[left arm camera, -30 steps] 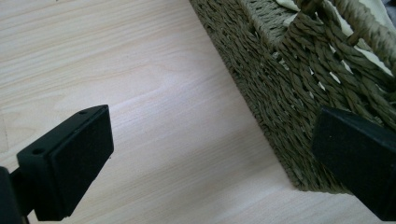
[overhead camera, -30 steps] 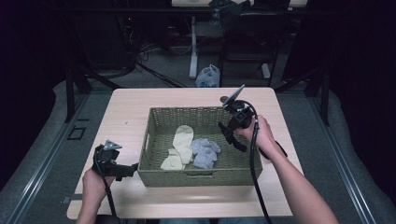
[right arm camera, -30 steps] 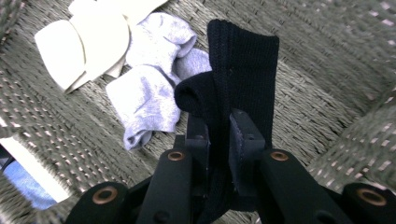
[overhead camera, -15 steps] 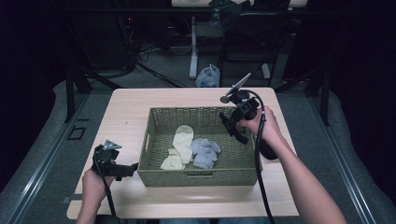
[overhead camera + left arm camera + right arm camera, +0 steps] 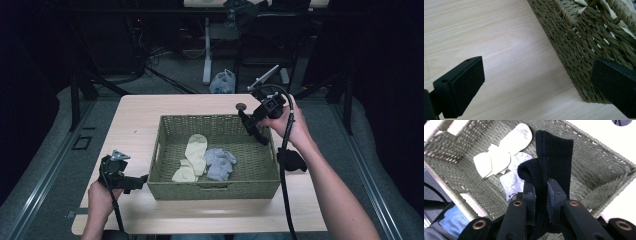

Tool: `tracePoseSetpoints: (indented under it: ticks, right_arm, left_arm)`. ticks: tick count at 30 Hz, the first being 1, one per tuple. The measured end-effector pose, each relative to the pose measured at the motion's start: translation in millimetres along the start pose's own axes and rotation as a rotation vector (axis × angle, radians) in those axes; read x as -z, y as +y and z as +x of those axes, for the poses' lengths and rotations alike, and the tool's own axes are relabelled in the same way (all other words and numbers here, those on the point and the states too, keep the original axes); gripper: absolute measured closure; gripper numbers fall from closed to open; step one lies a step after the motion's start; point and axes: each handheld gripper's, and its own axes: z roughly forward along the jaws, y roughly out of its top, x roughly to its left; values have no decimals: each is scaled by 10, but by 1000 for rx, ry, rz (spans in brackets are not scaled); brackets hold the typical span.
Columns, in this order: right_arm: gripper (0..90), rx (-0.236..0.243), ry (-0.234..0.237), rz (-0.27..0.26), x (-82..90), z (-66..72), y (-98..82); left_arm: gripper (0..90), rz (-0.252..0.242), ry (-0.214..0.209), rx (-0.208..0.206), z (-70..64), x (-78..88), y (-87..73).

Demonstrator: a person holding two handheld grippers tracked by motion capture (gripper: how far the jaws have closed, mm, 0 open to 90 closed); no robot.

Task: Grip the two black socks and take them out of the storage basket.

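Up goes my right gripper (image 5: 541, 192) over the wicker basket (image 5: 215, 190) (pinching a black sock (image 5: 554, 157)), so I drop it in next.

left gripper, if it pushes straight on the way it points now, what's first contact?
Probably the woven olive-green wicker basket: the open left gripper points along the light wooden table at the basket's near corner, and one jaw already overlaps its wall in the left gripper view. Depth is unclear.
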Motion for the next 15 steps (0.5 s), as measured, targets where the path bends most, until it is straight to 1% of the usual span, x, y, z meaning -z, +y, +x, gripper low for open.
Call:
tracePoseSetpoints:
  ticks: [3,4,7,8,11,13,15]
  right_arm:
    - [793,2,-11,-13,109,-13,-28]
    - [793,-7,-15,-25,138,-17,-42]
    - [793,-3,-32,-18,251,-77,-85]
    - [793,-15,-37,-35,281,-99,-108]
    - [793,-29,-53,-40,392,-191,-174]
    - [793,-54,-59,-54,436,-247,-225]
    - [793,-66,-67,-52,482,-310,-276]
  left_arm:
    - [0,-1,1,0,-1,1,0]
    - [0,-1,0,0,-2,2,0]
    - [0,-2,0,0,-2,1,-1]
    - [0,-1,-1,0,-1,0,-1]
    - [0,-3,0,0,-2,-2,1]
    - [0,-4,-1,-1,-4,-3,1]
    - [0,-3,-1,2,-2,-1,1]
